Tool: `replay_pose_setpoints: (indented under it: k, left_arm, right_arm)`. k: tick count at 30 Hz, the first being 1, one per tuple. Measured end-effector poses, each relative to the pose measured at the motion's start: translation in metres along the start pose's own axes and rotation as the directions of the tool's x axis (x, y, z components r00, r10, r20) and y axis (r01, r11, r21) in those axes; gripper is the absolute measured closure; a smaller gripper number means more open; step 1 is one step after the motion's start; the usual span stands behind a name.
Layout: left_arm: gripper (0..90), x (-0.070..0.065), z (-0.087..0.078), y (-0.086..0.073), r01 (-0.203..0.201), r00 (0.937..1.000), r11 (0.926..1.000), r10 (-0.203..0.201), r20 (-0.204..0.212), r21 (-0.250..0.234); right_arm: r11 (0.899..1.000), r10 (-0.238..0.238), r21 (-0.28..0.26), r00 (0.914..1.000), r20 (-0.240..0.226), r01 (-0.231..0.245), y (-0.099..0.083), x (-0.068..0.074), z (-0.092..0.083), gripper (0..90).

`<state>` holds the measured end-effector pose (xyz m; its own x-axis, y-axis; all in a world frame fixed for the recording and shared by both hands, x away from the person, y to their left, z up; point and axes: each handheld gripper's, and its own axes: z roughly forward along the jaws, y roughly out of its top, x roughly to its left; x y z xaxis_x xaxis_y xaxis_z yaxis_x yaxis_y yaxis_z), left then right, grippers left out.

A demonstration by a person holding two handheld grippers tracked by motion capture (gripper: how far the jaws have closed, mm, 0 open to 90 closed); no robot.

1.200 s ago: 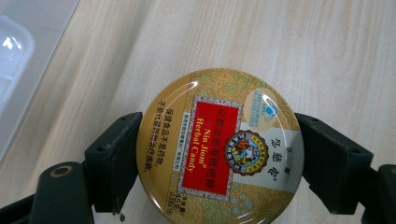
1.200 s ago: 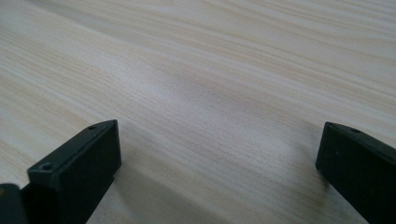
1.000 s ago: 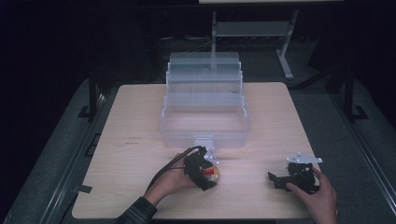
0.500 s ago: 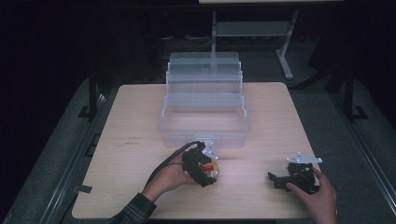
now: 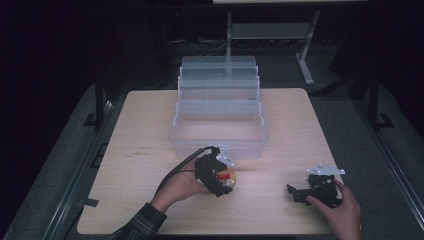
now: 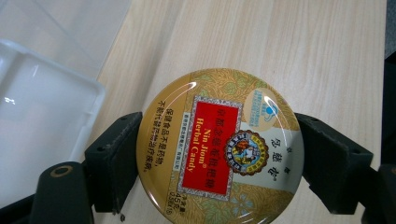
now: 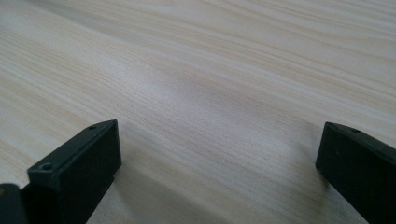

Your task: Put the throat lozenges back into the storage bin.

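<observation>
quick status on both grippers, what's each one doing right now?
Left gripper: shut on the round candy tin, jaws pressed against its two sides.
Right gripper: open, nothing between the jaws, low over the bare table.

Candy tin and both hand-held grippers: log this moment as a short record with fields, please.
held item: round gold candy tin, red label, lid facing the camera
left hand-held gripper: shut on the tin, one jaw on each side of its rim
right hand-held gripper: open, nothing between its jaws, low over the table
nearby: clear tiered plastic organiser, open, just beyond the tin
tin in organiser: not yet
</observation>
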<state>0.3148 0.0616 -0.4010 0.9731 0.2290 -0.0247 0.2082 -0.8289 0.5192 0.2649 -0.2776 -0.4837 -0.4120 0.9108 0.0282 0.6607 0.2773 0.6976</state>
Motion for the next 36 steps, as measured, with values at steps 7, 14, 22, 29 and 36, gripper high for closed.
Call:
replay_pose_setpoints:
  k: [7,14,22,29,36]
  left_arm:
    - [19.8,0.002,-0.007,0.006,-0.008,1.0,0.9999,0.008,0.0,-0.007]
    - [19.8,0.005,-0.015,0.011,-0.013,0.9999,0.9999,0.013,0.0,-0.007]
    - [19.8,0.011,-0.024,0.016,-0.007,1.0,0.9998,0.007,-0.004,-0.016]
    - [19.8,0.017,-0.03,0.019,-0.006,0.9999,0.9998,0.005,-0.012,-0.019]
    - [19.8,0.023,-0.039,0.024,-0.002,0.9997,0.9997,0.001,-0.024,-0.025]
  right_arm:
    - [1.0,-0.001,0.0,1.0,-0.001,0.001,0.0,0.0,0.0,0.0]
    - [1.0,0.001,0.0,1.0,-0.002,-0.001,0.0,0.0,0.0,0.0]
    - [1.0,0.0,0.0,1.0,-0.001,0.0,0.0,0.0,0.0,0.0]
    - [1.0,-0.001,0.0,1.0,-0.001,0.001,0.0,0.0,0.0,0.0]
    - [1.0,0.0,-0.001,1.0,-0.001,0.0,0.0,0.0,0.0,0.0]
